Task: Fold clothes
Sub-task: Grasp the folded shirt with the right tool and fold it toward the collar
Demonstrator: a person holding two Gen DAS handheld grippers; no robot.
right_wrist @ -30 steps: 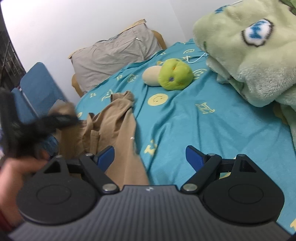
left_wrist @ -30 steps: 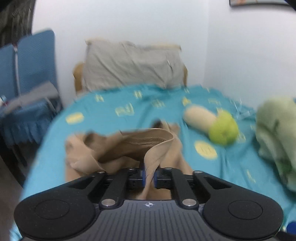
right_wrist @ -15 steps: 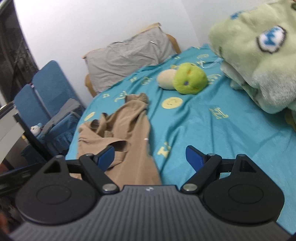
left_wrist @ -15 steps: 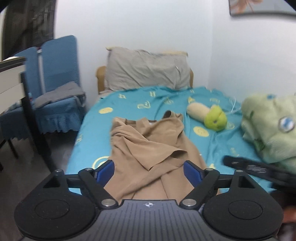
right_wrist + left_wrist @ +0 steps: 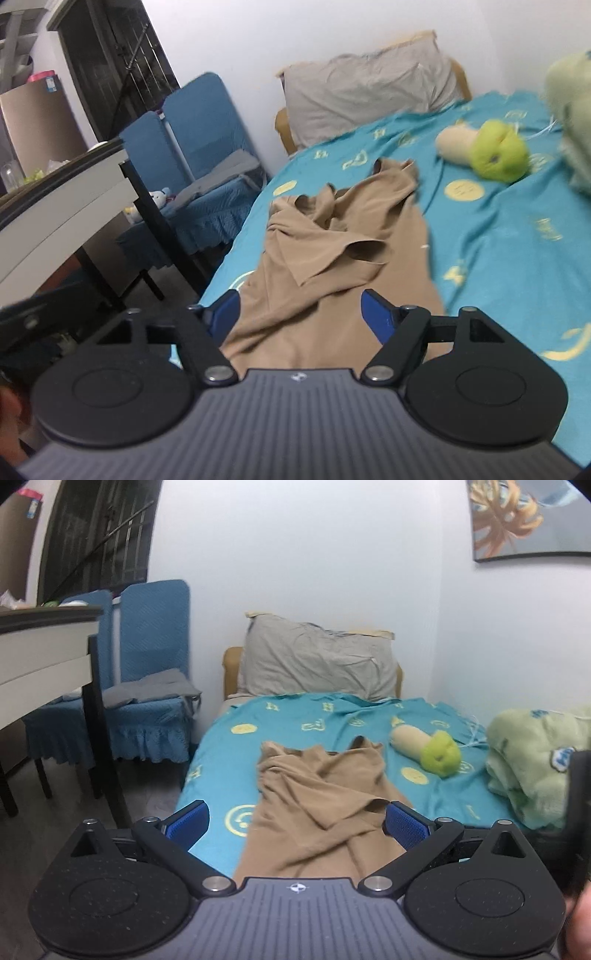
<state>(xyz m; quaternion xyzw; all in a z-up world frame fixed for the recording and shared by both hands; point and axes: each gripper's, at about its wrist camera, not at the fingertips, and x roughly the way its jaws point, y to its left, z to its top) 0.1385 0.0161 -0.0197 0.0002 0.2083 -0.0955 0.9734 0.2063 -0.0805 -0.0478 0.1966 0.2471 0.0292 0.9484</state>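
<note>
The left gripper (image 5: 295, 821) is opening its jaws wide; the right gripper (image 5: 299, 314) is closing its jaws, both unladen. Bunched beside the green plush (image 5: 439, 753), the tan garment (image 5: 325, 805) could get pinched through several layers.

I can read no words or numbers from here; the teal bedsheet (image 5: 295, 720) carries yellow smiley faces and letter-like marks, one resembling an H, too blurred to confirm; each gripper body bears a small round white emblem without text; a label on a distant box (image 5: 50, 83) is illegible.

White walls (image 5: 295, 554), blue chairs (image 5: 147, 657), bed (image 5: 295, 720)
</note>
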